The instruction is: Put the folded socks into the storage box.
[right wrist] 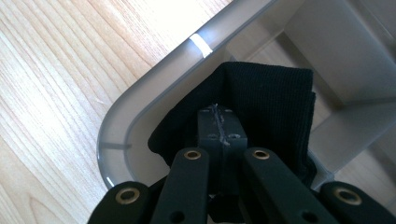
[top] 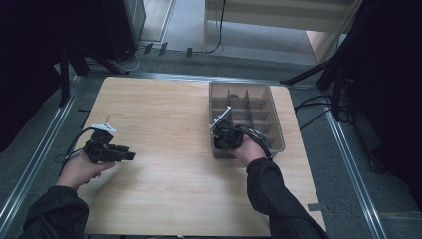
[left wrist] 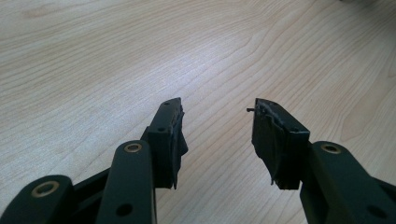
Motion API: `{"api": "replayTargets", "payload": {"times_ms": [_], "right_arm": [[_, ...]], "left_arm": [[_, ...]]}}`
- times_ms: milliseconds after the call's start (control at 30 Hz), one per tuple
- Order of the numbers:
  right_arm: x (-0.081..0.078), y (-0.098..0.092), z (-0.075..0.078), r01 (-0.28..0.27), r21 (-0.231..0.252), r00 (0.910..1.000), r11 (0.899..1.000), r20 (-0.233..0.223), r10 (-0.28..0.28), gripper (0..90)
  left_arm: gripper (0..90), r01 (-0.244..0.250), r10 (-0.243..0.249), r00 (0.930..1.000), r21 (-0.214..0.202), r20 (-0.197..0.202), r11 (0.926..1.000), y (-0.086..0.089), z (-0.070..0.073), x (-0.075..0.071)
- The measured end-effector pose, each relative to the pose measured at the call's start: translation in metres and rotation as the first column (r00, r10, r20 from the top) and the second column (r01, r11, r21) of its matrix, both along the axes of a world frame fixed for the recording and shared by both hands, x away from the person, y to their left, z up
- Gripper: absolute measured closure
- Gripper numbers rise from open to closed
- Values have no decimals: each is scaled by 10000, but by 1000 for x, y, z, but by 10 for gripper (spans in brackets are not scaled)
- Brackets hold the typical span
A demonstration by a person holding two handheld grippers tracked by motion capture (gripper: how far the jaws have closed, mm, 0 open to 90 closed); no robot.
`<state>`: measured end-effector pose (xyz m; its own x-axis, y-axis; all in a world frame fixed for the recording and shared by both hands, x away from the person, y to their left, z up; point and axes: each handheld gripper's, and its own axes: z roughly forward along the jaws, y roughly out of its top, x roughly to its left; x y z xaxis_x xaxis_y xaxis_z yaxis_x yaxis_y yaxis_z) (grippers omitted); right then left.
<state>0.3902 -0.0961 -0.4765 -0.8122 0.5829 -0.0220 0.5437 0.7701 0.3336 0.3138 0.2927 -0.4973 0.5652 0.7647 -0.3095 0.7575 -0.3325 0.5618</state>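
- Here, at the left of the table (top: 164, 164), the left tool (top: 130, 156) rests low over bare wood, its jaws spread apart with nothing between them, well apart from the work.
- It has no part in this step, I judge; best it stays put and keeps its cable out of the way.
- Toward the right, the grey bin (top: 276, 130) sits on the table, split into compartments by dividers.
- The right tool (top: 222, 141) reaches down into the bin's near-left corner compartment, the one closest to the person.
- Its jaws are pressed together, and a fold of the black cloth (right wrist: 275, 102) appears pinched between them; the cloth lies in that corner compartment, against the rounded wall.
- Whether the cloth already rests on the compartment floor I cannot tell.
- To do this well, I would lower the cloth until it is wholly inside one compartment, with no edge draped over a divider or the rim.
- Then let go fully before lifting, and rise straight up so the knit does not snag on a jaw and come back out.
- Keep the tool off the bin wall, since a nudge could slide the light bin across the table.
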Motion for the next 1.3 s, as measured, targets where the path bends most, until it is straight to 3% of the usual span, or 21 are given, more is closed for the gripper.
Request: {"api": "replayTargets", "payload": {"times_ms": [233,633,767,900,1167,1300], "right_arm": [[-3,1,-5,-151,-137,9994,9998,297,155,898],[-2,-1,-6,-196,-63,9992,9998,344,198,897],[-3,-5,2,-140,484,9996,9987,259,128,897],[-4,-6,10,-142,674,9993,9976,342,119,897],[-7,-10,25,30,1037,9980,9946,618,-95,893],[-8,-14,30,166,1587,9955,9872,898,-311,858]], "left_arm": [[522,-1,1,10000,-6,-11,10000,0,0,0],[522,3,-3,10000,-3,13,10000,0,0,0],[521,-6,6,10000,9,11,10000,0,0,0],[521,-6,6,10000,60,28,10000,-1,0,0],[523,-6,6,9999,52,118,10000,0,1,-1],[527,-47,48,9998,-58,191,10000,-2,4,-1]]}}
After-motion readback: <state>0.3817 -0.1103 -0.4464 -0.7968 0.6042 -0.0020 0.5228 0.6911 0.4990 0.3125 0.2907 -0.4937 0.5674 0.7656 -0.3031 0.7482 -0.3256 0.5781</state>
